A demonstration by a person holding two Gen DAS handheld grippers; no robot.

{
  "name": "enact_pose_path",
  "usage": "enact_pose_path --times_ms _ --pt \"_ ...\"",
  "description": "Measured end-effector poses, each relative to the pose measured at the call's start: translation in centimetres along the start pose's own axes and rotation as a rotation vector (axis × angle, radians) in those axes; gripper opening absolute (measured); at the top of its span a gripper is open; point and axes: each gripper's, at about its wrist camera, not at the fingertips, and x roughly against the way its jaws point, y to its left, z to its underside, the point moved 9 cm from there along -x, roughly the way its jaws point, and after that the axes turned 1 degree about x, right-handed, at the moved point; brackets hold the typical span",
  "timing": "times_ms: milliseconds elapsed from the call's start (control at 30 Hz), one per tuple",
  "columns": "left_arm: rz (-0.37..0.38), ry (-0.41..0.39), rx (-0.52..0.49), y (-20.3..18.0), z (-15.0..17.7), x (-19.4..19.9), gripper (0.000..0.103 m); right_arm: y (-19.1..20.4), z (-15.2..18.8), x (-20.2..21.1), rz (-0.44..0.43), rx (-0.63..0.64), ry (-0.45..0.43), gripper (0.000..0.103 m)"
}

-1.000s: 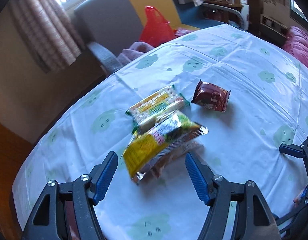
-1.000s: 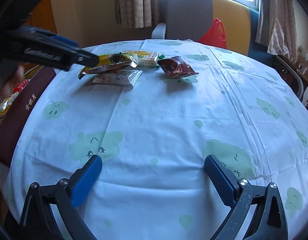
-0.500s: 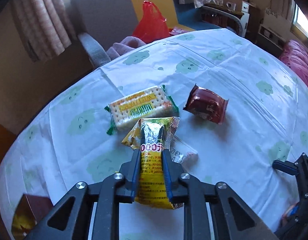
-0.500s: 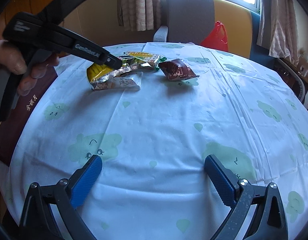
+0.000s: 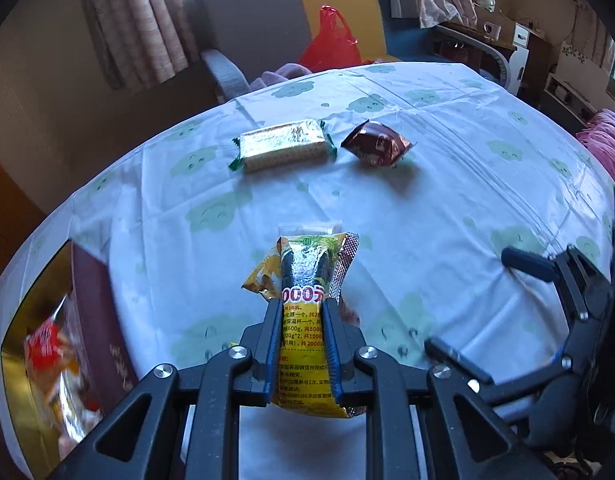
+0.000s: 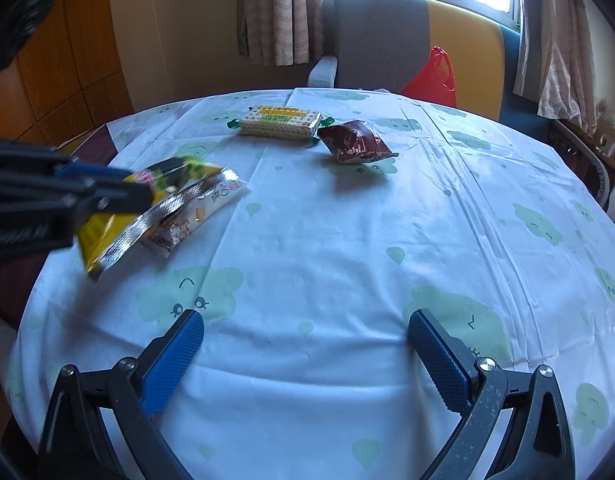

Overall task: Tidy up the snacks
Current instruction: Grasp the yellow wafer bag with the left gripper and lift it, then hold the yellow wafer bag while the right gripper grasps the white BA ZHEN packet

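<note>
My left gripper (image 5: 300,304) is shut on a yellow snack packet (image 5: 307,264), which hangs tilted over the left of the table. The right wrist view shows the same left gripper (image 6: 143,196) and yellow packet (image 6: 119,232) blurred. A clear packet (image 6: 195,216) lies right under the yellow one; whether it is gripped too I cannot tell. Farther back lie a cracker packet (image 5: 283,146) (image 6: 279,122) and a brown packet (image 5: 377,146) (image 6: 357,146). My right gripper (image 6: 307,344) stands open over bare cloth, also visible as the right gripper (image 5: 487,312).
A dark red box (image 5: 95,320) with a gold inside and several snacks sits at the table's left edge. Behind the round table with its cloud-print cloth (image 6: 347,248) stand a grey and yellow armchair (image 5: 247,20) and a red plastic bag (image 5: 331,44).
The left gripper shut on the yellow packet and pulled it back from the cracker packet toward the near left. The clear packet shifted along with it. The right gripper kept still.
</note>
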Motion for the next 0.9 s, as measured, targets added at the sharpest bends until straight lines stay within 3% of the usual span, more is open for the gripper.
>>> enact_pose_path --times_ms 200,767,833,900 --pt "-0.011 -0.01 0.017 0.0 2.0 1.2 0.013 0.0 0.0 0.0 0.0 0.004 -0.005 0.103" --pt "0.004 -0.016 0.06 0.4 3.1 2.4 0.012 0.0 0.0 0.0 0.001 0.004 -0.022 0.103" --pt "0.007 -0.014 0.074 0.6 3.2 2.4 0.016 0.0 0.0 0.0 0.001 0.004 -0.024 0.103" --pt "0.029 -0.009 0.096 0.6 3.4 2.4 0.027 0.0 0.0 0.1 0.0 0.003 -0.026 0.103"
